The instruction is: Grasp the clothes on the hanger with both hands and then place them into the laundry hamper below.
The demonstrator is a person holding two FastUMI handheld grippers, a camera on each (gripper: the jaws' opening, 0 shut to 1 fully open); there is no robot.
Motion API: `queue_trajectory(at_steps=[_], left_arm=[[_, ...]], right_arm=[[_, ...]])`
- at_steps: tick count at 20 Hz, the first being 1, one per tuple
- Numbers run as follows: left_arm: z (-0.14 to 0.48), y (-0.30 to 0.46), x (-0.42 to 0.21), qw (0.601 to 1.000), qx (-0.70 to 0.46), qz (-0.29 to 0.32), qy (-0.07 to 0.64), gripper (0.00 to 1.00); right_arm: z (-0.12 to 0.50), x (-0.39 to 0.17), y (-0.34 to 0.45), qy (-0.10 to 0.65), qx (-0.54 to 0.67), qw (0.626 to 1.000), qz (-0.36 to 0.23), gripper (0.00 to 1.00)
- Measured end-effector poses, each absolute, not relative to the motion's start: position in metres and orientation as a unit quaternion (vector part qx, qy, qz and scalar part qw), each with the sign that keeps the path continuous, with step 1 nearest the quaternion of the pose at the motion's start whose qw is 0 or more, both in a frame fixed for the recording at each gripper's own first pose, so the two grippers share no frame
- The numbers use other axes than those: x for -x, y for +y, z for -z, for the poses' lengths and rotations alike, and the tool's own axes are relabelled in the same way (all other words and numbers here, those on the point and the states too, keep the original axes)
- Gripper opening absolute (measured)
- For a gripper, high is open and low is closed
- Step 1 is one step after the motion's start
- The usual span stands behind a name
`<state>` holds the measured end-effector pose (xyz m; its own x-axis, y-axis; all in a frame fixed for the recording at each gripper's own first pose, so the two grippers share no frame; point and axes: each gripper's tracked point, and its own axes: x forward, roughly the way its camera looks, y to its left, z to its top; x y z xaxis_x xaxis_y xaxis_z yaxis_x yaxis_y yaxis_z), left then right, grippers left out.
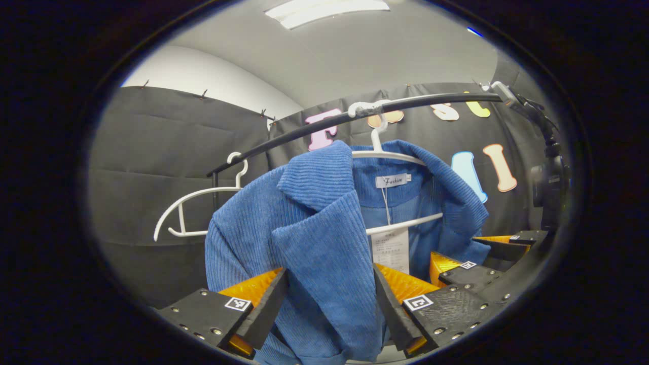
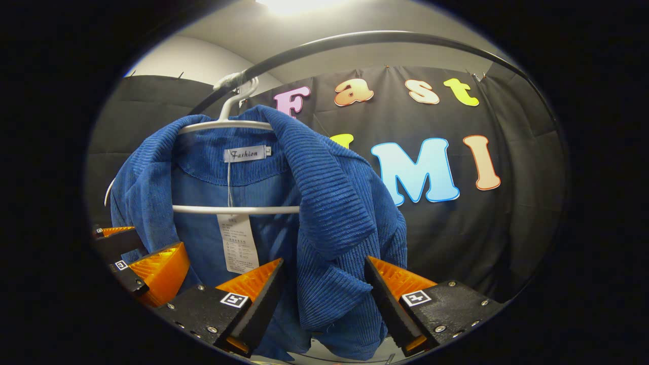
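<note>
**A:** So where are you at? Looks like the grasp step to me. The jacket (image 1: 314,228) is on its hanger (image 1: 385,152), hanging off the rail (image 1: 314,129), not lifted yet. Your left tool (image 1: 329,304) has its fingers spread either side of one front panel, cloth between them but not pinched as far as I can tell. Right tool (image 2: 324,299) is the same deal on the other panel, spread wide around a lapel fold.

**B:** Yeah, so next you'd clench both, then lift up and off the hanger. Hamper's somewhere below.

**A:** Careful though, that's thick ribbed corduroy, soft and floppy. The white hanger's thin, smooth plastic, so it may swing. A spare hanger (image 1: 197,213) sits further along.
</note>
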<state>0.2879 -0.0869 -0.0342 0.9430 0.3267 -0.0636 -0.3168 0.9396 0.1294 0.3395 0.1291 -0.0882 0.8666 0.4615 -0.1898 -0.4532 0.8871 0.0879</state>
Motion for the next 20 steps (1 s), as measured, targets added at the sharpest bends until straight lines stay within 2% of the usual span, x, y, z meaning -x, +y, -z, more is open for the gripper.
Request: queue_trajectory(at_steps=[1,2,5,6,7,8,10,13,15,16,17,18,19,20], left_arm=[[0.038,-0.085,-0.288,0.983,-0.062,-0.169,0.046,0.93],[0.040,-0.083,-0.288,0.981,-0.068,-0.174,0.049,0.97],[0.044,-0.081,-0.289,0.978,-0.086,-0.181,0.048,0.97],[0.045,-0.081,-0.289,0.979,-0.088,-0.180,0.048,0.97],[0.046,-0.082,-0.290,0.979,-0.089,-0.177,0.047,0.98],[0.044,-0.082,-0.288,0.980,-0.088,-0.175,0.046,0.85],[0.046,-0.081,-0.290,0.981,-0.082,-0.171,0.049,0.60],[0.044,-0.084,-0.288,0.983,-0.082,-0.157,0.049,0.48],[0.042,-0.080,-0.285,0.983,-0.078,-0.159,0.046,0.39],[0.040,-0.083,-0.285,0.984,-0.077,-0.154,0.044,0.24],[0.040,-0.083,-0.283,0.984,-0.082,-0.155,0.043,0.24],[0.031,-0.083,-0.277,0.983,-0.084,-0.161,0.037,0.17],[0.029,-0.082,-0.278,0.984,-0.080,-0.155,0.033,0.09],[0.025,-0.087,-0.278,0.986,-0.075,-0.142,0.031,0.05]], right_arm=[[0.092,-0.342,0.131,0.107,-0.021,0.966,-0.236,0.94],[0.095,-0.344,0.134,0.108,-0.021,0.966,-0.234,0.94],[0.095,-0.351,0.135,0.101,-0.022,0.968,-0.229,0.93],[0.095,-0.351,0.136,0.100,-0.024,0.968,-0.230,0.91],[0.095,-0.352,0.136,0.100,-0.026,0.968,-0.230,0.83],[0.096,-0.353,0.136,0.103,-0.027,0.967,-0.231,0.79],[0.096,-0.355,0.135,0.106,-0.029,0.967,-0.229,0.54],[0.091,-0.357,0.129,0.098,-0.027,0.971,-0.214,0.15],[0.088,-0.349,0.135,0.095,-0.018,0.968,-0.230,0.07],[0.085,-0.347,0.136,0.088,-0.012,0.968,-0.236,0.06],[0.078,-0.346,0.135,0.076,-0.006,0.969,-0.234,0.05],[0.069,-0.345,0.131,0.060,-0.003,0.972,-0.228,0.02],[0.059,-0.345,0.127,0.044,-0.001,0.974,-0.222,0.05],[0.051,-0.346,0.125,0.033,0.004,0.976,-0.217,0.05]])
